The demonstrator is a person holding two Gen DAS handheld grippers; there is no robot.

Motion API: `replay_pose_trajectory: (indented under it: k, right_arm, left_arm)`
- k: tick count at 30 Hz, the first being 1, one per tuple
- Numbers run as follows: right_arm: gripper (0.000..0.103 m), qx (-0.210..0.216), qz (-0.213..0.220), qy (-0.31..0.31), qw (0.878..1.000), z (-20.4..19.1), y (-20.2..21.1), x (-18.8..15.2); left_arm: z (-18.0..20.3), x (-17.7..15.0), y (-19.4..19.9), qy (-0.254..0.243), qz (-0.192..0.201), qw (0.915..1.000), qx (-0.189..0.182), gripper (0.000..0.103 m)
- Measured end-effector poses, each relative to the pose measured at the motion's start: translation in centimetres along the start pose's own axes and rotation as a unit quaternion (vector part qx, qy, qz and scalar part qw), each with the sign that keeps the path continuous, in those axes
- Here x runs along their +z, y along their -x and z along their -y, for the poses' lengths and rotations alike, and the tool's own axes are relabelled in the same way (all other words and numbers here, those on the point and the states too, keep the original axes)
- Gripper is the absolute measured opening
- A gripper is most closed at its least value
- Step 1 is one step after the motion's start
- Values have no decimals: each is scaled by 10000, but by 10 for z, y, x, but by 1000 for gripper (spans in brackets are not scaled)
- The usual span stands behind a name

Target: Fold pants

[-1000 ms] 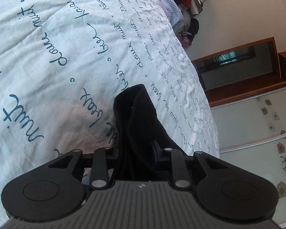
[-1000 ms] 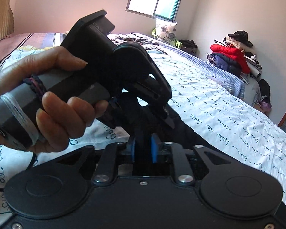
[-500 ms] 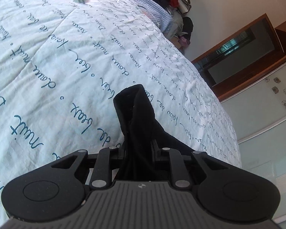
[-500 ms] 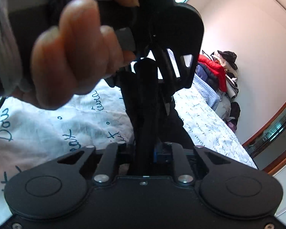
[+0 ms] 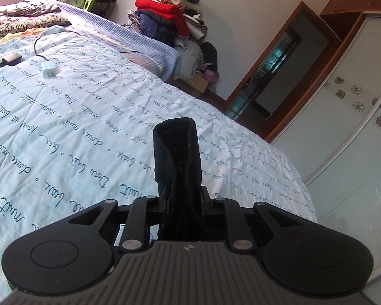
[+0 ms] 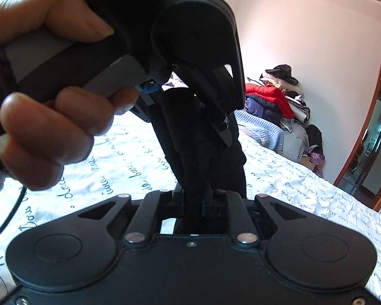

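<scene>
A bunched strip of the black pants (image 5: pixel 176 152) stands up out of my left gripper (image 5: pixel 181 198), which is shut on it above the script-printed bed cover (image 5: pixel 76 127). In the right wrist view a hand (image 6: pixel 50 127) holds that left gripper (image 6: pixel 188 124) high and close, with the black pants (image 6: pixel 205 157) hanging from it. My right gripper (image 6: pixel 194 198) is shut on the same hanging fabric just below. The cloth hides the pads of both grippers.
A pile of clothes (image 5: pixel 170 17) is heaped against the wall beyond the bed. A white charger (image 5: pixel 48 68) with a cable lies on the cover at far left. A wardrobe (image 5: pixel 343 139) and a doorway (image 5: pixel 287 68) stand to the right.
My left gripper has lifted the pants off the bed and rolled towards level. My right gripper has closed on the fabric under the left one and moved in closer beneath it.
</scene>
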State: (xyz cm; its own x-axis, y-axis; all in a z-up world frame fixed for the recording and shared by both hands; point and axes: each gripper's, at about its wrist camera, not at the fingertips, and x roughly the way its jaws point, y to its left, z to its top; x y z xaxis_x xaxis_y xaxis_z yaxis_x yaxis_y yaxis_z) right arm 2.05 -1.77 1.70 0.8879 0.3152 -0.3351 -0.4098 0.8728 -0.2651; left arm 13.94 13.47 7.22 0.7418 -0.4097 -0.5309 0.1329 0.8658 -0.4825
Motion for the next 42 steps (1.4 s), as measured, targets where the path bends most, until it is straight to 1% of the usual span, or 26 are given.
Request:
replay_pose_trajectory:
  k: [3,7,9,10,15,18,19,24,29,36,39,42]
  right_arm:
    - [10,-10,107,-218,9997,10,14,-6]
    - [10,-79,244,-479,9985,33,26,-13]
    - [10,-104,294,-645,9974,42,36,-18]
    - [10,-116,323,-745,9966,38,48,-22]
    - [10,-111,394,-1245,9914,66,69,-38]
    - [10,-138,421,-1546,9870,83,82,-51]
    - [10,-179,407,-1611,9859,95,77,-54]
    - [10,-450,335,-1928,9796,115,95,-83]
    - [10,-733,198,-2237,9717,131,112,-111]
    - [11,-972,-56,-2945,9507,152,134,-146]
    - [11,-1083,-222,-3082,9449,157,138,-160]
    - [11,-1087,-325,-3312,9367,162,141,-172]
  left_arm:
    - [22,-3,3,-49,82,9999,-78,17]
    - [56,-8,1,-291,129,9994,-122,17]
    - [73,-11,-1,-388,117,9990,-185,17]
    - [81,-13,-2,-439,109,9987,-222,17]
    - [121,-27,-12,-614,69,9974,-381,17]
    - [150,-39,-22,-826,-15,9955,-468,17]
    - [159,-44,-26,-899,-60,9947,-498,17]
    - [199,-69,-54,-1146,-395,9901,-714,17]
    - [235,-99,-86,-1404,-796,9826,-923,17]
    - [277,-141,-133,-1776,-1372,9684,-1087,17]
    - [288,-159,-152,-1936,-1577,9623,-1078,17]
    - [293,-173,-167,-2010,-1721,9588,-1037,17]
